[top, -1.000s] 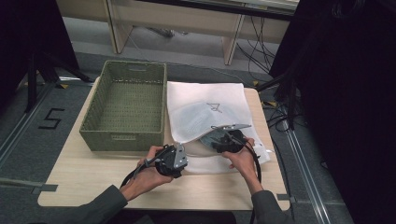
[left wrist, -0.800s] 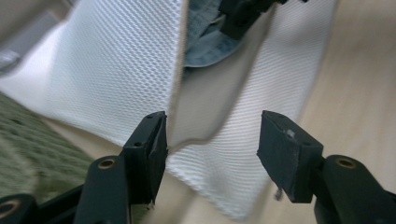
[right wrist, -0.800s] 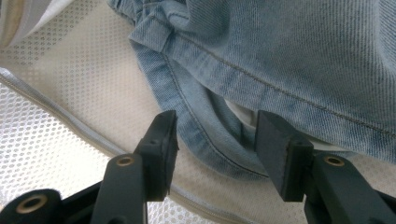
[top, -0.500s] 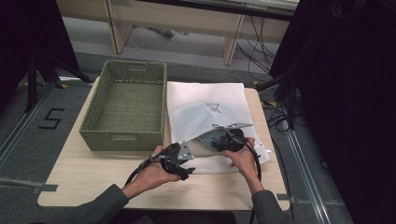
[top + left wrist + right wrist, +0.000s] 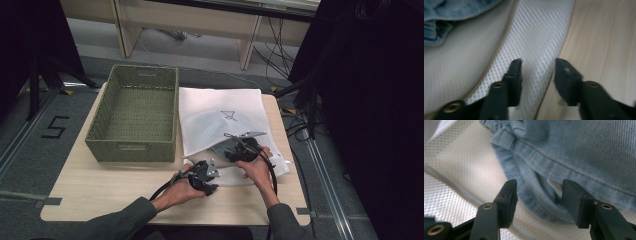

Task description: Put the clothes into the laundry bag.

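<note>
White mesh laundry bag [image 5: 220, 120] lies flat beside the basket, light-blue denim garment [image 5: 579, 150] (crumpled) at its mouth.

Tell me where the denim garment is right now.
The denim garment lies in the mouth of the white mesh bag, right of the green basket in the high view, just ahead of the right gripper.

White mesh bag [image 5: 536, 45], faded blue denim [image 5: 579, 150], woven green basket [image 5: 135, 112], matt pale wood table [image 5: 604, 45].

White honeycomb mesh bag [image 5: 536, 37] showing; light blue denim [image 5: 579, 152] with pale stitching glowing; olive-green woven basket [image 5: 135, 112] sitting on pale wood-grain table [image 5: 100, 185].
</note>
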The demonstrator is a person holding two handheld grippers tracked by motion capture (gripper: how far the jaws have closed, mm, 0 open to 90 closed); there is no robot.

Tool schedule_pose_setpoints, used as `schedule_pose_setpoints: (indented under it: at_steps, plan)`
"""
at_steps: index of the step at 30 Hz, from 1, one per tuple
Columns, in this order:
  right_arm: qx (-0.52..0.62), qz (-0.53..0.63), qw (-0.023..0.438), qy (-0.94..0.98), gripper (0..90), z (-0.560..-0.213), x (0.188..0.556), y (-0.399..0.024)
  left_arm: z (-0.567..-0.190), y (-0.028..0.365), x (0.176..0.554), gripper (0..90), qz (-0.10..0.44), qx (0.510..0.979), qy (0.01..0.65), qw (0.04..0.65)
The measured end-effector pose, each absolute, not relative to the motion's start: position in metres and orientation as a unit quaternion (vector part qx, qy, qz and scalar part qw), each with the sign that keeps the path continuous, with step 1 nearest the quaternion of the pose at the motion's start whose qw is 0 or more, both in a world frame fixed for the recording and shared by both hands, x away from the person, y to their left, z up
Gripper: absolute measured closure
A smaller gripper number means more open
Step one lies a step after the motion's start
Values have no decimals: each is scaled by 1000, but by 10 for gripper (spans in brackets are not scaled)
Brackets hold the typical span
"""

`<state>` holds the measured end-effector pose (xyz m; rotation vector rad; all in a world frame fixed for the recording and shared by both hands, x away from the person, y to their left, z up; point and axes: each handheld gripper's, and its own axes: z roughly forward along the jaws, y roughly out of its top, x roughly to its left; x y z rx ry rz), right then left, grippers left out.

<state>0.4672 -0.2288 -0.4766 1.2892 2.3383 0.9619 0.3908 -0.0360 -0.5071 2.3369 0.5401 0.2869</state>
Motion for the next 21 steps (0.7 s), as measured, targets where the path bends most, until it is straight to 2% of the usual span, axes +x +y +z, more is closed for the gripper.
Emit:
schedule_pose_setpoints:
  at_steps: [4,6,8,9,12,15,16,17,21]
  plan:
    - [469,322,142,810,478,-483,471,-225,-506,-37,390,823,111,911,191,347]
    - [454,329,166,811,531,-490,476,-224,-505,-35,390,862,109,915,184,341]
    - [448,314,164,821,677,-489,480,-224,-506,-33,393,872,101,911,191,351]
    - [440,314,181,822,708,-493,483,-224,-504,-31,394,874,96,918,184,338]
    - [447,307,184,820,832,-497,489,-222,-505,-28,394,878,102,918,180,339]
    - [449,308,205,813,861,-495,498,-218,-504,-26,394,883,101,919,179,337]
    - [461,310,205,806,863,-494,502,-217,-507,-28,392,884,94,907,203,357]
    - [461,311,212,803,864,-495,508,-218,-505,-25,395,884,93,917,188,340]
    - [483,322,224,783,866,-494,528,-220,-504,-24,396,884,92,918,185,338]
